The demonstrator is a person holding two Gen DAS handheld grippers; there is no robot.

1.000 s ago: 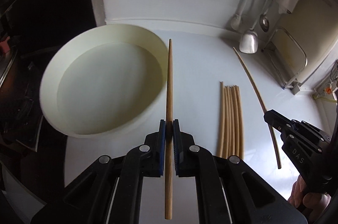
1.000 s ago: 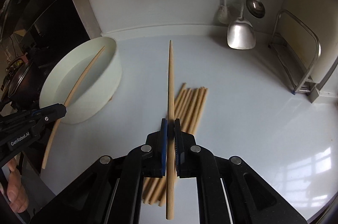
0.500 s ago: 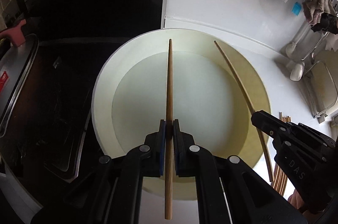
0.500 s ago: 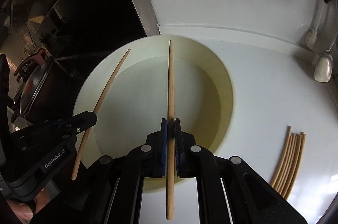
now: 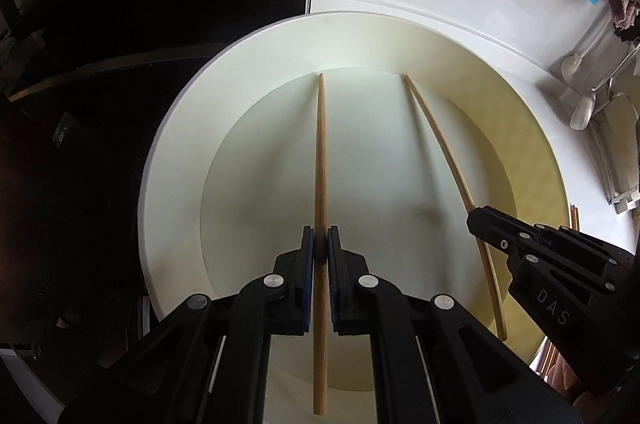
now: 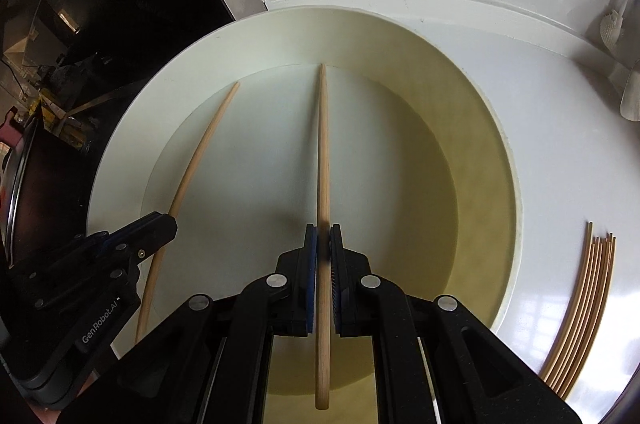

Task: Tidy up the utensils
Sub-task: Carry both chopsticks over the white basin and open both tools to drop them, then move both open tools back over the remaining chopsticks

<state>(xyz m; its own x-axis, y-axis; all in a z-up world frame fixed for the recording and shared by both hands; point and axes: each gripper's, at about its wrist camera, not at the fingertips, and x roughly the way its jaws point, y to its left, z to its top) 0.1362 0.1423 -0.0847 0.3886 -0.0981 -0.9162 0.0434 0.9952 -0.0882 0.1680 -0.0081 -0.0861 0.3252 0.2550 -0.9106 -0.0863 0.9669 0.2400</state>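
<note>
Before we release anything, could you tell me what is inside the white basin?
Only two chopsticks reach into the white basin, one clamped in the left gripper, one in the right gripper. The grippers cover its near floor.

My left gripper (image 5: 321,256) is clamped on a pale wooden chopstick (image 5: 321,160). The stick runs straight ahead between the pads, its thin tip forward and down inside the basin (image 5: 180,160), its thick end trailing back under the jaws. My right gripper (image 6: 323,258) pinches a second chopstick (image 6: 323,152) the same way, tip forward over the basin floor, near the far wall. The two sticks lie side by side, apart, tips nearly level. The basin is round, cream-white, shallow-walled, directly below and ahead of both grippers. To the right of my right gripper, outside the basin, a bundle of chopsticks (image 6: 588,304) lies flat on the counter.
</note>
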